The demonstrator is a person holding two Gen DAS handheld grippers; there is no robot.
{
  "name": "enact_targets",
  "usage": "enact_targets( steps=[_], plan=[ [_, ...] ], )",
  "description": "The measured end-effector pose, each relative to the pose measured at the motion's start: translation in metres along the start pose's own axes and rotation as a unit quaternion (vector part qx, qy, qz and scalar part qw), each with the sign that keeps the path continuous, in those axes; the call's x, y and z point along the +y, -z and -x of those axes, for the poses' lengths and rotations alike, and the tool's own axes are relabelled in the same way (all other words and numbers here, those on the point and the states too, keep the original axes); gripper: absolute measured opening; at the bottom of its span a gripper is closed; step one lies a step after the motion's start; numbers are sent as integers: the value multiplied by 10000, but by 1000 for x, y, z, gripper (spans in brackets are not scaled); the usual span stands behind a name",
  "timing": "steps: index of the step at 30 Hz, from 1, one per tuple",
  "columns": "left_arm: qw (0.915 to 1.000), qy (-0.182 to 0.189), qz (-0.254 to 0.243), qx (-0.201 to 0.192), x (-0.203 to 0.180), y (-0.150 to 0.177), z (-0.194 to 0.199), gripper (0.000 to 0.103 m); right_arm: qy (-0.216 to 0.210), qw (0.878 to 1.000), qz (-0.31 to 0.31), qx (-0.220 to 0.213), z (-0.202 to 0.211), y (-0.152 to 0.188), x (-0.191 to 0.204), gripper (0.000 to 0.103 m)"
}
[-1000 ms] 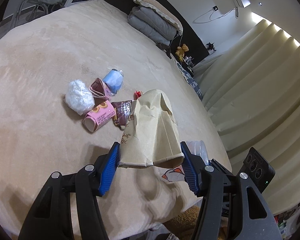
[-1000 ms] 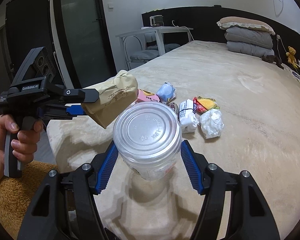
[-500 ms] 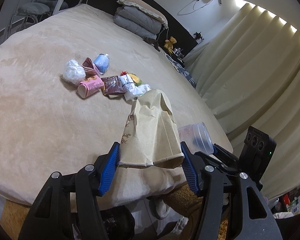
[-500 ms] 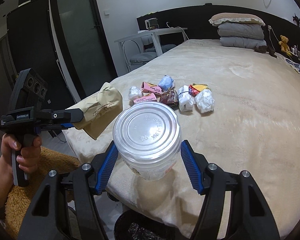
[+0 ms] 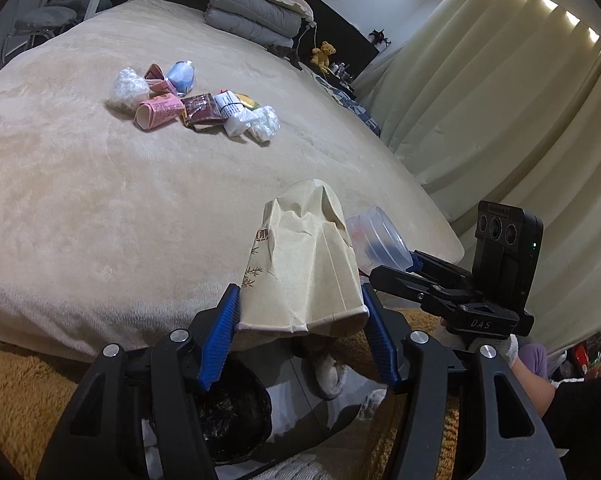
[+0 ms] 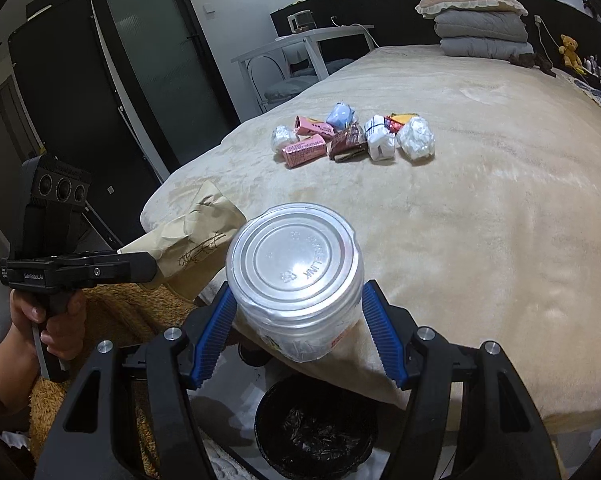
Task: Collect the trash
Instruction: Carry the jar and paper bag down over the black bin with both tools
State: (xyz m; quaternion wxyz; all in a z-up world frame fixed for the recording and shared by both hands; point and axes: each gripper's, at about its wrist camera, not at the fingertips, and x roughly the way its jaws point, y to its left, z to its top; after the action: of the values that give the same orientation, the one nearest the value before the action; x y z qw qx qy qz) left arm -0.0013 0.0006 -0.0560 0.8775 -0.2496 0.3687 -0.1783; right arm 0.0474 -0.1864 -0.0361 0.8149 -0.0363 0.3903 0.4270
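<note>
Trash is in both tools at once: the left tongs [image 5: 300, 320] are clamped on a crumpled brown paper cup [image 5: 300, 264], pinched near its rim so the squashed body points forward, and the right tongs [image 6: 296, 320] are clamped on a clear plastic jar [image 6: 296, 276], its ribbed base facing the camera. Both loads hang past the foot edge of the bed [image 6: 480, 220], above the floor, which looks deliberate, since a black waste bin [image 6: 316, 428] stands at 6 o'clock beneath the jar, dark scraps already in it. From the left tool, the same bin [image 5: 232, 416] sits at 7 o'clock, slightly off from under the cup. My guess is that the jar is nearly lined up for a drop, while the cup needs a small shift toward the bin. At 12 o'clock on the bed, well apart from both tools, the leftover pile [image 6: 352, 140] waits: pink cartons, a brown wrapper, white crumpled plastic and a pale blue piece, all bunched together.
</note>
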Motion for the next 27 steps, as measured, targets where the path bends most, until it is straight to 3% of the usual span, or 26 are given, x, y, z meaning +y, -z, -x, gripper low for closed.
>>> enact_targets(
  steps=[9, 17, 27],
  plan=[
    [9990, -147, -64, 415, -5, 33, -7, 57, -165, 9986, -186, 474, -8, 26, 6, 65],
    [9949, -392, 46, 932, 2, 52, -25, 57, -165, 9910, -437, 1252, -29, 48, -1, 65],
    [9735, -928, 174, 2081, 14, 77, -77, 57, -79, 9734, -798, 2145, -60, 68, -15, 65]
  ],
)
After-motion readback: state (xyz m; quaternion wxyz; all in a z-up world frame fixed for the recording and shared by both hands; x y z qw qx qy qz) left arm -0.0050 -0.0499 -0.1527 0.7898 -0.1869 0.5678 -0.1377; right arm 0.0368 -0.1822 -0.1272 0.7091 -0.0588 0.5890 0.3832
